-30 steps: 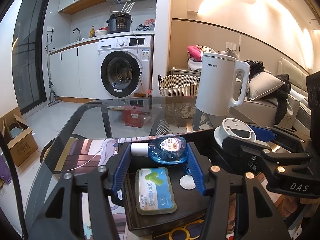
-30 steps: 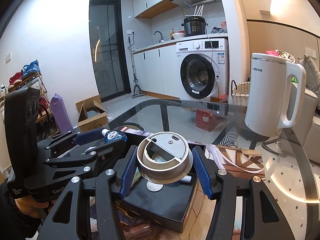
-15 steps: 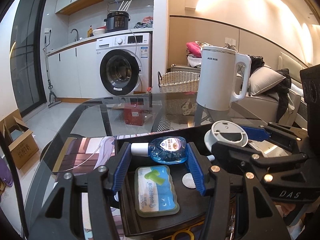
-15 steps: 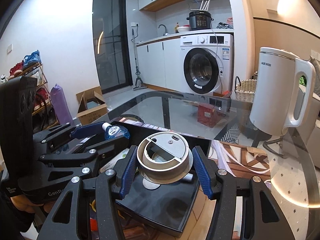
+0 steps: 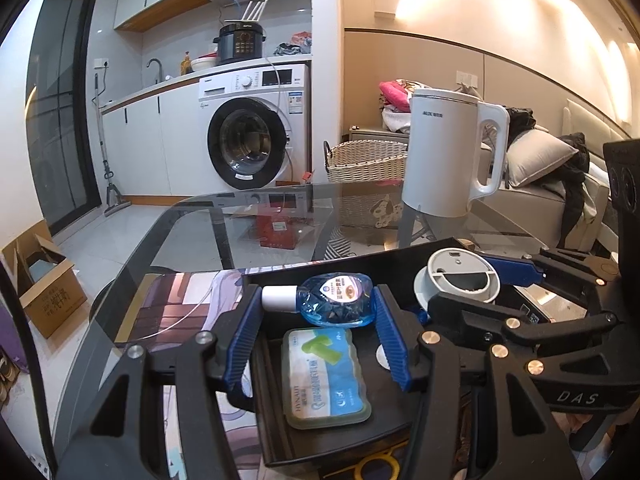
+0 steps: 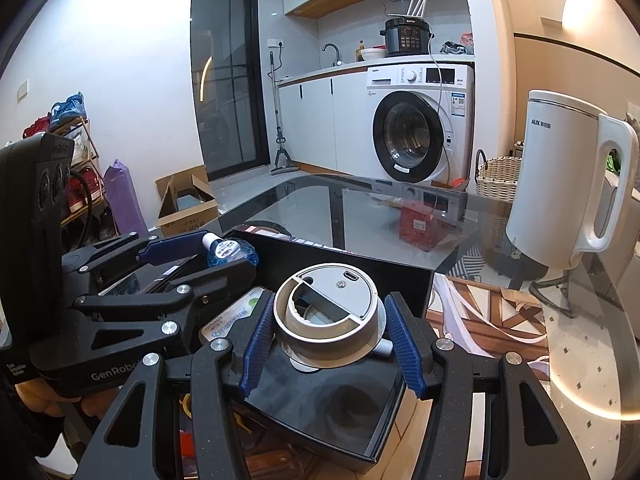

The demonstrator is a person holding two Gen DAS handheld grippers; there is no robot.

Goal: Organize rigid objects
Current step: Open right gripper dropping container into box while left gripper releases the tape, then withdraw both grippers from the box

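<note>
Indoors: glass table [image 5: 280,236], kitchen behind; left gripper [image 5: 316,320] pinching blue bottle [image 5: 336,300], right gripper [image 6: 332,328] clamping grey lid [image 6: 326,312].

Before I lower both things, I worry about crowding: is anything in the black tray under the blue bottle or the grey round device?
Yes. A flat packet lies under the blue bottle; a small white disc lies beside the packet, near the grey round device.

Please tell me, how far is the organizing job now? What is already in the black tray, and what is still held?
Already lying in the black tray: the green-and-blue packet. In hand, over the tray: the blue bottle in the left gripper, and the round grey device in the right gripper. Left to do: set both down in the tray and release them. The white kettle stands apart on the glass table.
</note>
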